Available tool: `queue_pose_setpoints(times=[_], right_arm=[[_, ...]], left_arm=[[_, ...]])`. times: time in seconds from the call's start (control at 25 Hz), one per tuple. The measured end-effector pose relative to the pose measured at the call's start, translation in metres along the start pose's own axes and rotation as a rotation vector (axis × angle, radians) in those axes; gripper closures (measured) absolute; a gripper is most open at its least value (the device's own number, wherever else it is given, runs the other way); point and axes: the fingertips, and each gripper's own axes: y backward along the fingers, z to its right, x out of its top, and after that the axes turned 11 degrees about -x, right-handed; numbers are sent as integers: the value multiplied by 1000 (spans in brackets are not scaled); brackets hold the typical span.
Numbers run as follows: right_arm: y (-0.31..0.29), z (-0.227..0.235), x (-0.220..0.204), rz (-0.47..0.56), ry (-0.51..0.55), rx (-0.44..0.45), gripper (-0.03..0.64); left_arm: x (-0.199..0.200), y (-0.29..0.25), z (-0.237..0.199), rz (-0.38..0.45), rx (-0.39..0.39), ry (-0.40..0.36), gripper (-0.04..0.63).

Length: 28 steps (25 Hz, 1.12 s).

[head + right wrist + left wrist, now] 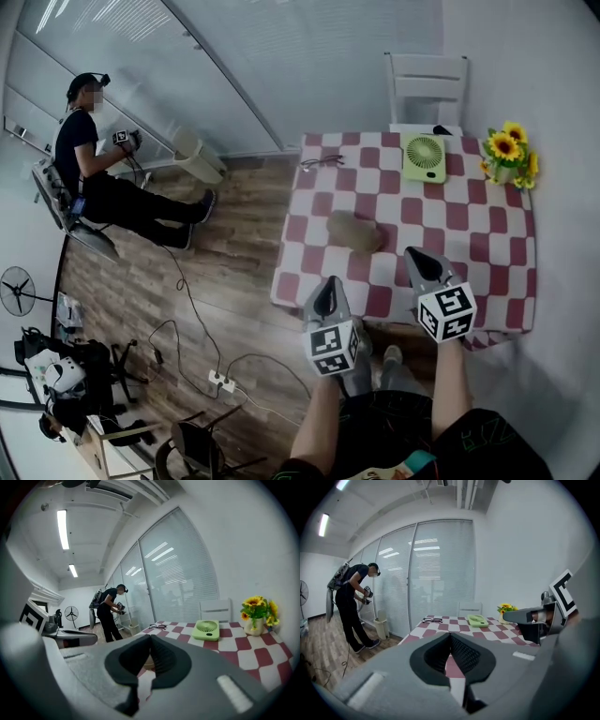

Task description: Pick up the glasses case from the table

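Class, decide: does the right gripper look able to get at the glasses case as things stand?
Probably yes. The glasses case lies alone on the checked tablecloth, bare cloth between it and the right gripper; the green fan and sunflowers stand farther back. The gripper's shut jaws must open first.

no readable text, square coded markers on left gripper (328, 292), right gripper (421, 262)
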Motion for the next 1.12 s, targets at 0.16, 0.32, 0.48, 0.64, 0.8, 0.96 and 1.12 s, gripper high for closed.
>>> queue_pose_setpoints(times=[0.16,0.32,0.48,0.64,0.8,0.96,1.12], right_arm=[[-21,-7,-3,-34,22,8,612],[-43,-15,-10,-82,53,15,612],[-62,-22,-12,-113,84,34,612],[-77,-27,-18,-157,120,40,612],[-93,-35,-19,-186,165,73,612],[-109,-40,-22,-231,207,107,612],[-124,-49,-31,-304,260,151,503]], left_arm=[[-5,-13,-16,-15,-7,31,584],[-14,-28,-29,-32,-24,65,584],[-17,-45,-46,-34,-20,103,584],[-25,-54,-62,-46,-9,143,584],[-32,-65,-72,-53,-2,169,584],[-41,-74,-79,-62,-2,209,584],[-47,-81,-85,-73,-1,233,584]])
